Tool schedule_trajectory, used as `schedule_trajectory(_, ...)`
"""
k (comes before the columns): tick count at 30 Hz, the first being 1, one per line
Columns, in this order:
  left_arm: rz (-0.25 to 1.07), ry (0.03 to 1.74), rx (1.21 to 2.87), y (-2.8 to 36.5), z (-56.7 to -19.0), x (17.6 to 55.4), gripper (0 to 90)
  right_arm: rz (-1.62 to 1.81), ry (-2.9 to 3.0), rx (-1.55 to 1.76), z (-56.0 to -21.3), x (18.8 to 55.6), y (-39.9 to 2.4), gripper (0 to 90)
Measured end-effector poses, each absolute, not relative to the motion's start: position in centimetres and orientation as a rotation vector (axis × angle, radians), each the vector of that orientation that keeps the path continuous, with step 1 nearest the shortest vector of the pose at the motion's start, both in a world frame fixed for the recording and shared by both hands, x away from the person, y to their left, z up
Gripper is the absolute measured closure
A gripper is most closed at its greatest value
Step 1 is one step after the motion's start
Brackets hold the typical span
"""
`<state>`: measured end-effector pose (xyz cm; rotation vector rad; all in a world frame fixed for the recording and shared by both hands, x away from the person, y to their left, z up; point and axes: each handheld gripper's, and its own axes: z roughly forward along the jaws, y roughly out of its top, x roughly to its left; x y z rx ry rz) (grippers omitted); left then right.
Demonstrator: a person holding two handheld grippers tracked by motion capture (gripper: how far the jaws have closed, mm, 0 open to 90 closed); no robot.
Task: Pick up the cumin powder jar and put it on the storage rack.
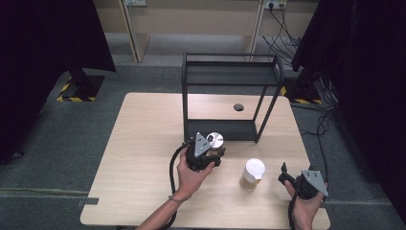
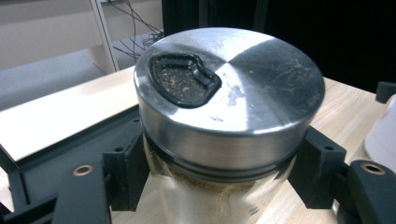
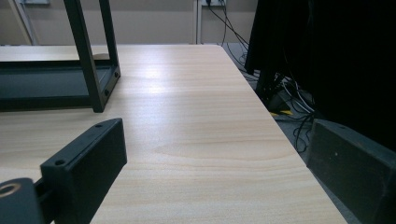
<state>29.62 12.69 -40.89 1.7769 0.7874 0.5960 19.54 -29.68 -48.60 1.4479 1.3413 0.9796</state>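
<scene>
In the left gripper view the glass body of the jar (image 2: pixel 205 196) runs off the bottom edge, so its base and what it stands on cannot be told. At the right edge a white container (image 2: pixel 383 135) is cut to a sliver. In the high view the left tool (image 1: pixel 210 154) covers most of the jar below its steel lid (image 1: pixel 215 140). The right tool (image 3: pixel 215 186) has both jaws cropped by the frame in its own view

Two jars: one steel-lidded (image 1: pixel 215 141), one white-lidded (image 1: pixel 252 174); one black rack (image 1: pixel 230 76); one table (image 1: pixel 143 139); two grippers (image 1: pixel 203 155) (image 1: pixel 287 177)
</scene>
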Motion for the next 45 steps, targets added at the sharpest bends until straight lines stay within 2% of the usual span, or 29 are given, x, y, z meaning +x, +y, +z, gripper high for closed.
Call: schedule_trajectory(45, 0.7, 0.723, 1.715, 13.7, -32.3, 29.0, 30.8, 0.975, 1.335, 1.456, -48.6, 19.6, -29.6, 5.6)
